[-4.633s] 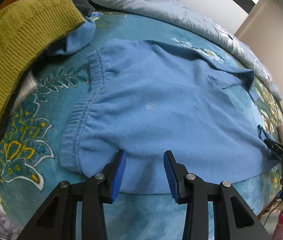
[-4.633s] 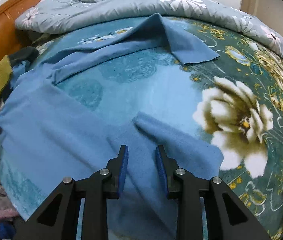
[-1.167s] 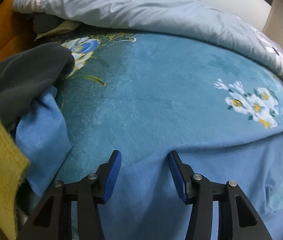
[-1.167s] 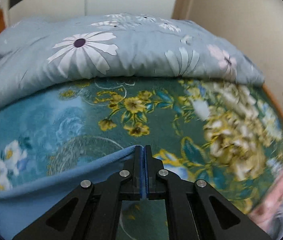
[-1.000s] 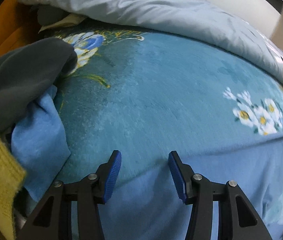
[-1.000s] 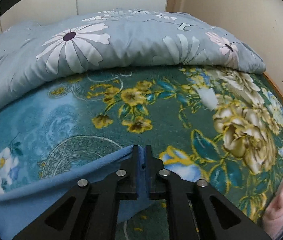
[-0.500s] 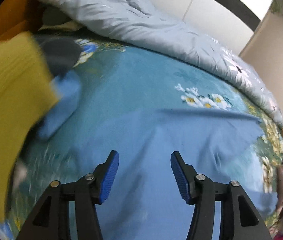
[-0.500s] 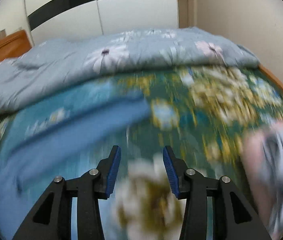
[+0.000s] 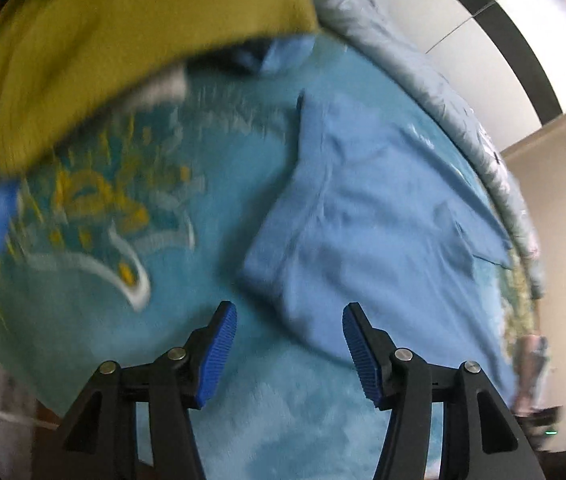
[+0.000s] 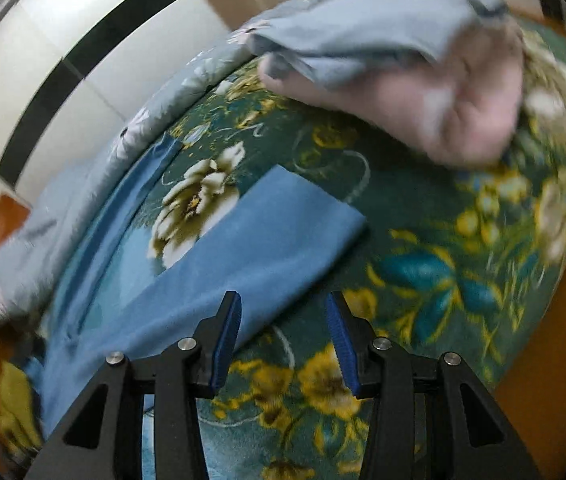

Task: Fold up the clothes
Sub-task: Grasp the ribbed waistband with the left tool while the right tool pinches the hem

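A light blue garment (image 9: 383, 232) lies folded over on the teal floral bedspread (image 9: 95, 320), its ribbed edge toward the left. My left gripper (image 9: 289, 320) hovers open just short of the garment's near corner, with nothing between its blue pads. In the right wrist view the garment's narrow end (image 10: 267, 240) lies flat, reaching to the right across the bedspread (image 10: 423, 280). My right gripper (image 10: 283, 308) is open above that end's near edge and holds nothing. Both views are blurred by motion.
A mustard knit garment (image 9: 123, 40) is heaped at the upper left, with a blue cloth (image 9: 283, 56) under it. A grey flowered duvet (image 9: 403, 60) lines the far side. Blurred pink and grey clothes (image 10: 443, 92) lie at the right. The wooden bed frame (image 10: 555, 340) borders the mattress.
My right gripper has opened and let go of the blue garment's edge. Both grippers have drawn back from the far side to the near side, and both views have rolled.
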